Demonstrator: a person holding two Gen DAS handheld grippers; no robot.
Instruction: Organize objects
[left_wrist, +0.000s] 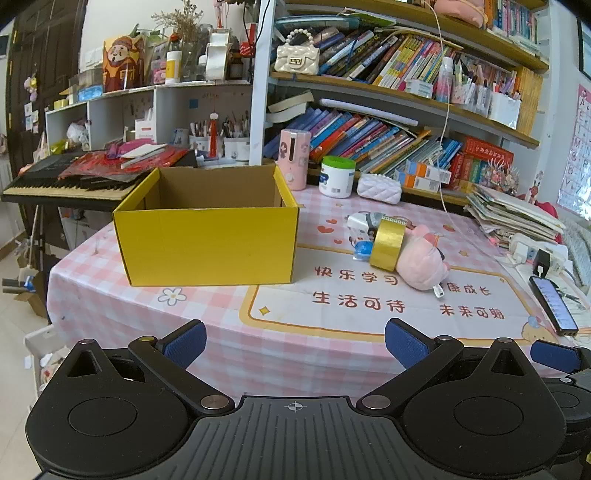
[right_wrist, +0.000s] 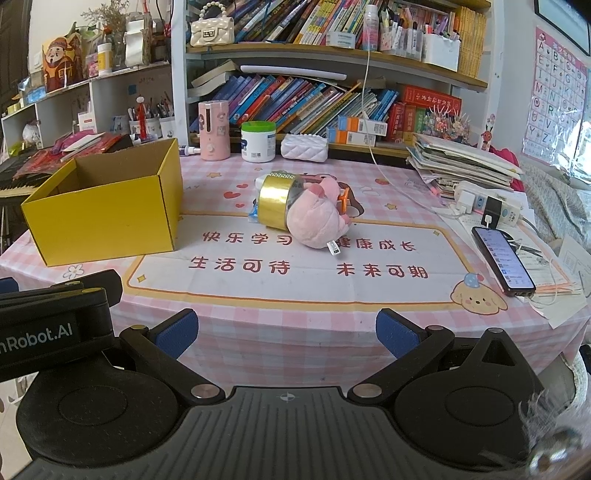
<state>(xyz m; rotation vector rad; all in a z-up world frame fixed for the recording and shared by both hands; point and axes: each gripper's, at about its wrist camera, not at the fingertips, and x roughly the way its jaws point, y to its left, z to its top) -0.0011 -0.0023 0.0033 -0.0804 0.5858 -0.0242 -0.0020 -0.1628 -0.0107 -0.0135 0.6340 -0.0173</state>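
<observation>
An empty yellow cardboard box (left_wrist: 207, 236) (right_wrist: 107, 214) stands open on the left of the pink checked tablecloth (left_wrist: 221, 332). To its right lies a small heap: a gold tape roll (left_wrist: 388, 242) (right_wrist: 275, 205), a pink plush toy (left_wrist: 421, 262) (right_wrist: 317, 219), and small white and blue items (left_wrist: 360, 236) partly hidden behind the roll. My left gripper (left_wrist: 295, 345) hovers open at the table's near edge, well short of the box and heap. My right gripper (right_wrist: 286, 332) is also open and empty, beside the left one, whose body (right_wrist: 51, 317) shows at that view's left.
A phone (left_wrist: 554, 302) (right_wrist: 502, 258) and power strip (right_wrist: 487, 206) lie at the right edge, with a stack of papers (right_wrist: 461, 162) behind. A white jar (left_wrist: 336, 177), pink canister (left_wrist: 293, 158) and white quilted case (right_wrist: 304, 147) stand along the bookshelf. A keyboard (left_wrist: 66, 184) sits left.
</observation>
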